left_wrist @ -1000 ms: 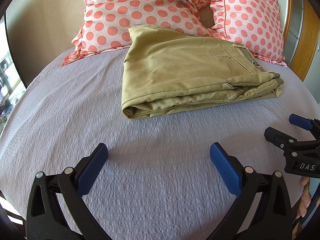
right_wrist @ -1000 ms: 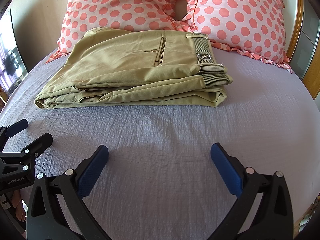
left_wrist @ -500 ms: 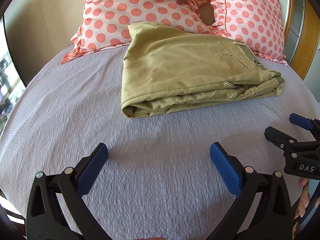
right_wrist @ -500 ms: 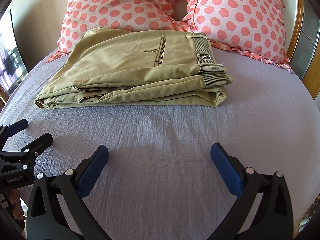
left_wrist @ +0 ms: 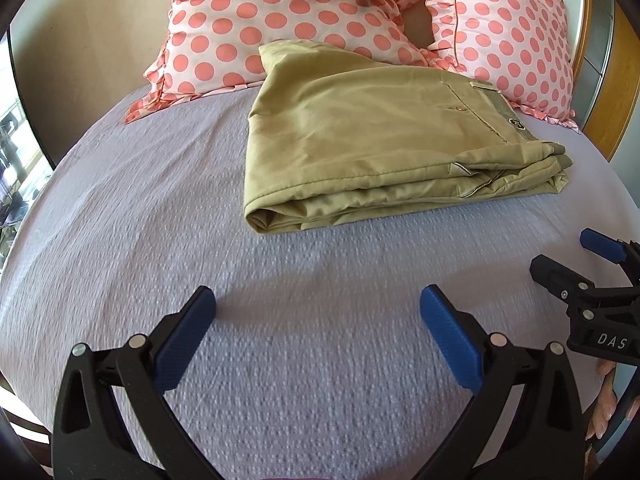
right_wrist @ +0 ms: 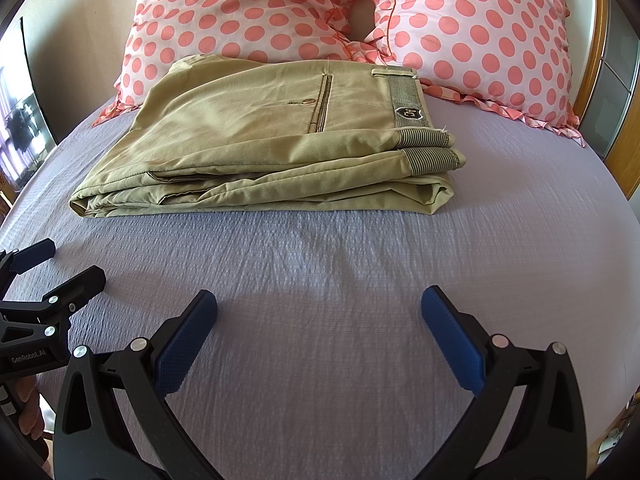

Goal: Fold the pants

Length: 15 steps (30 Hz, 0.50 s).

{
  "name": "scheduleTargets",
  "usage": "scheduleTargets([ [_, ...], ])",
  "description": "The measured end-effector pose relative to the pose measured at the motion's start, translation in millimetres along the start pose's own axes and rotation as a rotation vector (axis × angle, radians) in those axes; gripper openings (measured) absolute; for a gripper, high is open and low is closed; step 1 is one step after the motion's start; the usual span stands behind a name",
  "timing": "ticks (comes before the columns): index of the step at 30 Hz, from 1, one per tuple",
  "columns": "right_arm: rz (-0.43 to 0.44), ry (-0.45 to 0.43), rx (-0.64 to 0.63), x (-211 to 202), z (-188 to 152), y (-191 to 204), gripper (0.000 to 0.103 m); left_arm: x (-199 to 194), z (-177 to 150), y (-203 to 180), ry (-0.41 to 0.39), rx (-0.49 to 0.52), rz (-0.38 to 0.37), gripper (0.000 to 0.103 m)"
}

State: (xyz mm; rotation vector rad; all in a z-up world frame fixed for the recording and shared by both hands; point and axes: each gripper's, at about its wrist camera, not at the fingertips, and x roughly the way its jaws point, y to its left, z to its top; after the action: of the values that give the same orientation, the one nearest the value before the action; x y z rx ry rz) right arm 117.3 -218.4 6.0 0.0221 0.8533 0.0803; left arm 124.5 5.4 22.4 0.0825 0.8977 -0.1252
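Note:
The khaki pants (left_wrist: 380, 140) lie folded into a flat stack on the lilac bedspread (left_wrist: 280, 320), with the striped waistband to the right; they also show in the right wrist view (right_wrist: 280, 148). My left gripper (left_wrist: 318, 300) is open and empty, over bare bedspread short of the pants' near fold. My right gripper (right_wrist: 320, 300) is open and empty, also short of the pants. Each gripper shows in the other's view: the right one at the right edge (left_wrist: 568, 260), the left one at the left edge (right_wrist: 60, 264).
Two white pillows with coral dots (right_wrist: 240, 12) (right_wrist: 480, 32) lean behind the pants, which touch them. A wooden headboard frame (right_wrist: 632, 136) runs along the right. The bedspread (right_wrist: 340, 280) falls away at the left and near edges.
The left wrist view has shifted slightly, so the pants sit a little lower and closer. The right gripper has not moved. Both stay open.

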Motion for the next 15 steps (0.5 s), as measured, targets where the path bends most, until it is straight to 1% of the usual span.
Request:
scheduleTargets([
  [8, 0.000, 0.000, 0.000, 0.1, 0.0, -0.1, 0.102, -0.4, -0.4, 0.0, -0.011, -0.001, 0.001, 0.101],
  [15, 0.000, 0.000, 0.000, 0.2, 0.1, 0.0, 0.102, -2.4, -5.2, -0.1, -0.047, 0.003, 0.001, 0.101],
])
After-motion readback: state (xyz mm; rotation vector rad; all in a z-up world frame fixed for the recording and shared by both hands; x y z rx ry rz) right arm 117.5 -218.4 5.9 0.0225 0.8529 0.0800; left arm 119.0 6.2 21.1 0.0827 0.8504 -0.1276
